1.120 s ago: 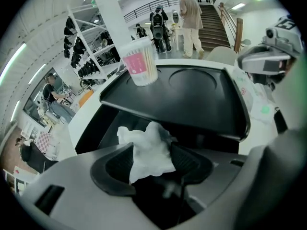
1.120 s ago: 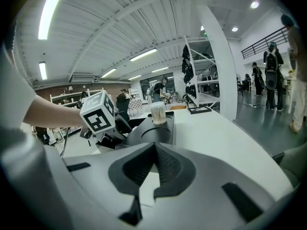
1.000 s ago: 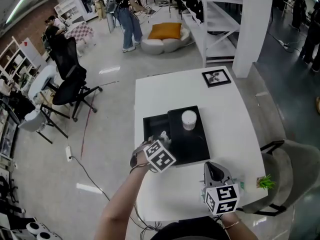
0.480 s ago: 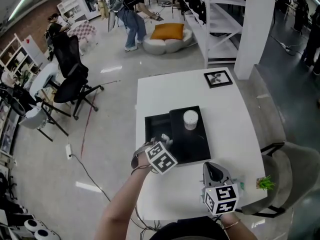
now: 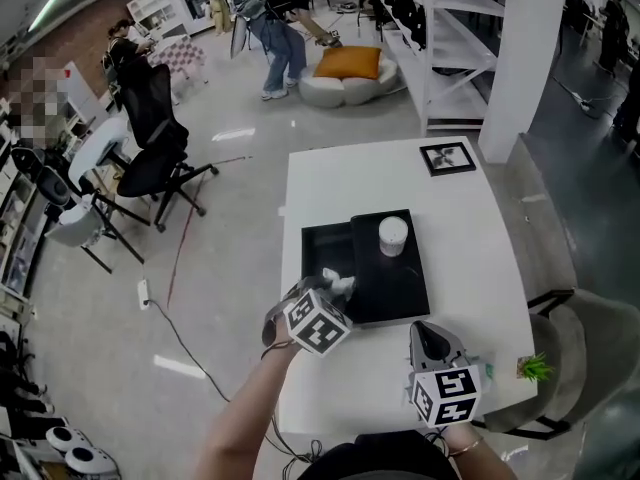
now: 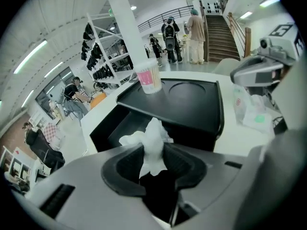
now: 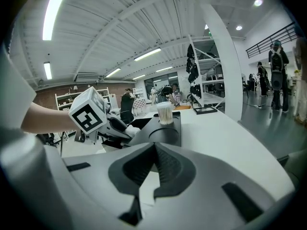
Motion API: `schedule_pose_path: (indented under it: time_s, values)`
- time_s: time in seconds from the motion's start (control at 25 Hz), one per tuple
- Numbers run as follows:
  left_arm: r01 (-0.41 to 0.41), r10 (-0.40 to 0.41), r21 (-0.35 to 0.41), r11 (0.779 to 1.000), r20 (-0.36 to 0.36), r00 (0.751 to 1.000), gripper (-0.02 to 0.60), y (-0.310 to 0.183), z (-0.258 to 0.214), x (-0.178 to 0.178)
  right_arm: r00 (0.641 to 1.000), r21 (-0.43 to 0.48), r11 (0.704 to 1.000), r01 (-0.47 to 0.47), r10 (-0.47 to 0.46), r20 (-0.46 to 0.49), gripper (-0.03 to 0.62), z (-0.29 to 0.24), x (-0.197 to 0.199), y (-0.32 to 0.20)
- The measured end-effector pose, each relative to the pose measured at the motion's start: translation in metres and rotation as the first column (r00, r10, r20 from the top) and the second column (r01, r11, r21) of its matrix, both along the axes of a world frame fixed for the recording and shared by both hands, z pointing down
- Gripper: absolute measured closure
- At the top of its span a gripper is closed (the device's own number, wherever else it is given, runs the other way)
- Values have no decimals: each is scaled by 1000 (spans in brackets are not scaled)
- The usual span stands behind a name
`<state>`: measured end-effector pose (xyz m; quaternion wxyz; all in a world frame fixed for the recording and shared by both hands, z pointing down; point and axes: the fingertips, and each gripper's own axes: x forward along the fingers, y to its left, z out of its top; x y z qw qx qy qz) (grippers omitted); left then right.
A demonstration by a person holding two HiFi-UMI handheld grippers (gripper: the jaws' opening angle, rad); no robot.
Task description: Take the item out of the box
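White table [image 5: 480, 258] on grey floor [image 5: 230, 258]; left gripper's [image 6: 154, 153] jaws closing on tissue [image 6: 152, 132], right gripper's [image 7: 154, 148] jaws pressed together.

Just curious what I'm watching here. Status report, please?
Left gripper jaws closing on tissue at box. Right gripper shut, empty, aside. Lid with cup partly covers box; lift looks unobstructed.

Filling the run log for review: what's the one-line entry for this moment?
left gripper: jaws closing on white tissue | white tissue: at near edge of open black box | right gripper: shut, empty
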<state>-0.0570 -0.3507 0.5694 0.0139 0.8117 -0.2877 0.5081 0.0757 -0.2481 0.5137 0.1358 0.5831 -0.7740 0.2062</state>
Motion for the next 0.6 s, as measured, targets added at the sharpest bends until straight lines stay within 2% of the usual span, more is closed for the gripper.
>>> schedule_pose_path:
  time_s: [0.24, 0.4, 0.6]
  values:
    - [49, -46, 52, 997, -48, 998, 456, 6, -21, -11, 1000, 5, 1000, 23, -23, 3, 594, -4, -9, 2]
    - [87, -77, 88, 992, -107, 991, 456, 12, -37, -15, 999, 12, 999, 35, -35, 1, 594, -5, -15, 4]
    - [141, -122, 97, 985, -181, 976, 456, 24, -54, -21, 999, 20, 998, 51, -51, -4, 594, -9, -21, 6]
